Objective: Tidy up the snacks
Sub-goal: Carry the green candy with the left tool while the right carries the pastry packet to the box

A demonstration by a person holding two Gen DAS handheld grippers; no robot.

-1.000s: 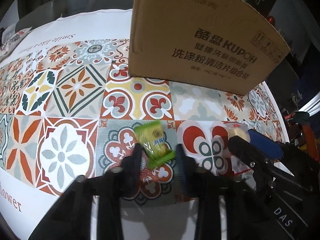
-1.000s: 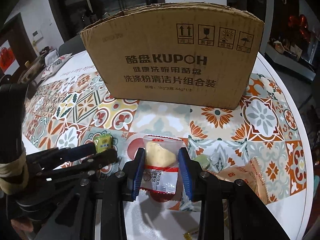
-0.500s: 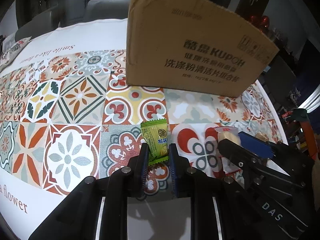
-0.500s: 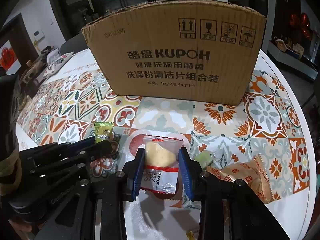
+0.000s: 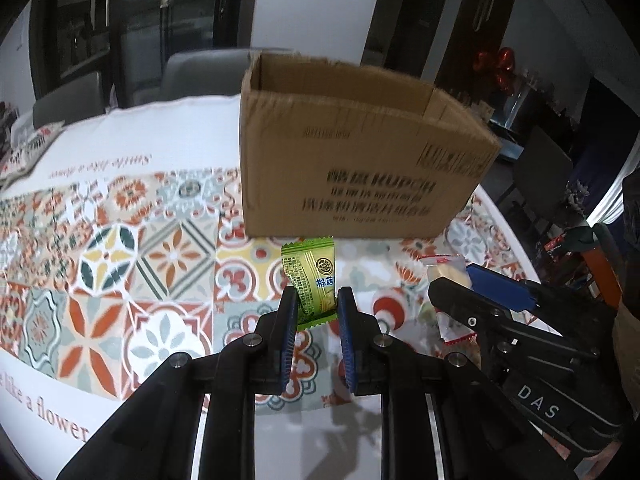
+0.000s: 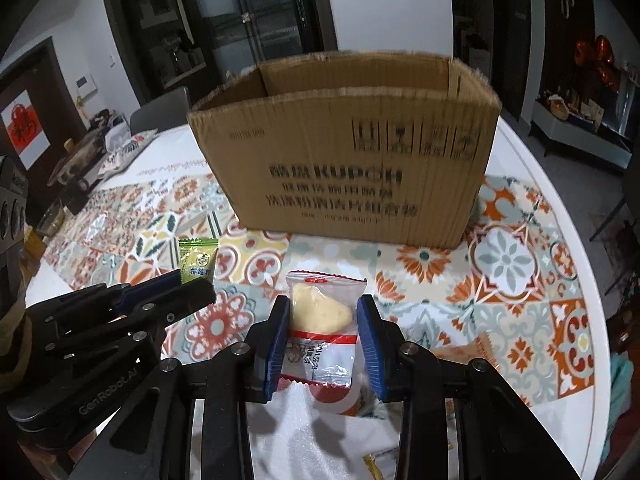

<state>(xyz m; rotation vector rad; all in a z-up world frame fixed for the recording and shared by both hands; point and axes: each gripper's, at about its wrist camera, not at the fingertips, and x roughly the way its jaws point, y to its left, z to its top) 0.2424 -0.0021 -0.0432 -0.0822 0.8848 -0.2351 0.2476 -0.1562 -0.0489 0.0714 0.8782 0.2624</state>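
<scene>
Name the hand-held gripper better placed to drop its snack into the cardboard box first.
Probably the right hand-held gripper: it holds its clear snack packet facing the middle of the box. The left hand-held gripper grips a green candy nearer the box's left corner. Close call.

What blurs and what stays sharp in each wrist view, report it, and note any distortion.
Left wrist view: the cardboard box and tablecloth are motion-smeared, print barely legible; the green snack packet in the left gripper stays sharp. Right wrist view: box lettering smeared, the clear-wrapped pastry in the right gripper crisp. Both show fisheye bending and dark corners.
</scene>
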